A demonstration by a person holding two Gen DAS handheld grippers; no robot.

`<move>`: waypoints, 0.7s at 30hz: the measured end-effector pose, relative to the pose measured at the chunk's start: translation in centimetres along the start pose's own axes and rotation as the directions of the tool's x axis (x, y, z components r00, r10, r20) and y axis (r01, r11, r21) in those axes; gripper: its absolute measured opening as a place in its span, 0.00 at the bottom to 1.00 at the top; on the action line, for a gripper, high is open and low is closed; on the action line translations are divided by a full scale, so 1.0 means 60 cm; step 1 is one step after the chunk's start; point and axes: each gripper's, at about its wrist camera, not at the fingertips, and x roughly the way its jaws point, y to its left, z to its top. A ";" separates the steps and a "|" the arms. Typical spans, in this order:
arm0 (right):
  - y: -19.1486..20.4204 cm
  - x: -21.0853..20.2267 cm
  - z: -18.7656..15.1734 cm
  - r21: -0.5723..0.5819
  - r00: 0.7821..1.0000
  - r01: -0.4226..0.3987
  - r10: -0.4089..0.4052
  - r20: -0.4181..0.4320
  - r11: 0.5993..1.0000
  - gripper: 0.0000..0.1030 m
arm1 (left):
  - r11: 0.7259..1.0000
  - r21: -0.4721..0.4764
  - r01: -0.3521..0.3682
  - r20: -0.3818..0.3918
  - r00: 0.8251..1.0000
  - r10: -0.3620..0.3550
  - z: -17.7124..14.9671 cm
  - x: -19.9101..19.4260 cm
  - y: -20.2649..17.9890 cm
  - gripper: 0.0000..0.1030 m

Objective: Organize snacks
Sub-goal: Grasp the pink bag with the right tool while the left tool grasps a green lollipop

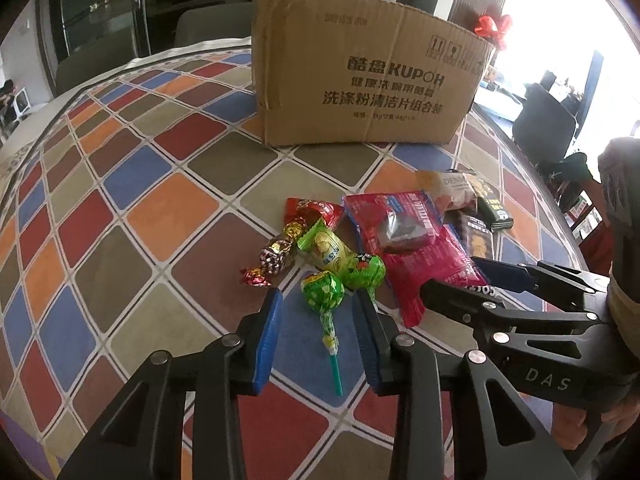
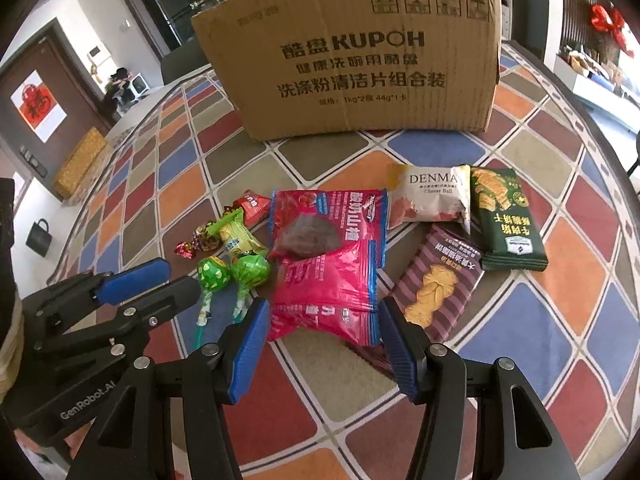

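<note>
Left claw [image 1: 316,308] straddles our green lollipop [image 1: 323,295] without pinching it; right claw [image 2: 320,316] gapes empty over the red packet [image 2: 328,256]. Beyond, every snack lies loose before the cardboard box [image 2: 360,60]: nothing sorted yet.

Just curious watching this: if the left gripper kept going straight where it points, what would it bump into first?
Probably the nearer green lollipop, lying between the open fingers of the left gripper; depth is hard to judge.

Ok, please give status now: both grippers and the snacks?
Left gripper open around green lollipop. Right gripper open over red packet. Cardboard box behind, nothing blocking.
</note>
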 end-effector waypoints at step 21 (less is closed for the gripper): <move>0.023 0.018 0.011 -0.044 0.999 -0.026 0.027 0.021 0.999 0.40 | 0.999 -0.021 0.026 -0.030 0.999 -0.027 0.005 0.036 -0.001 0.25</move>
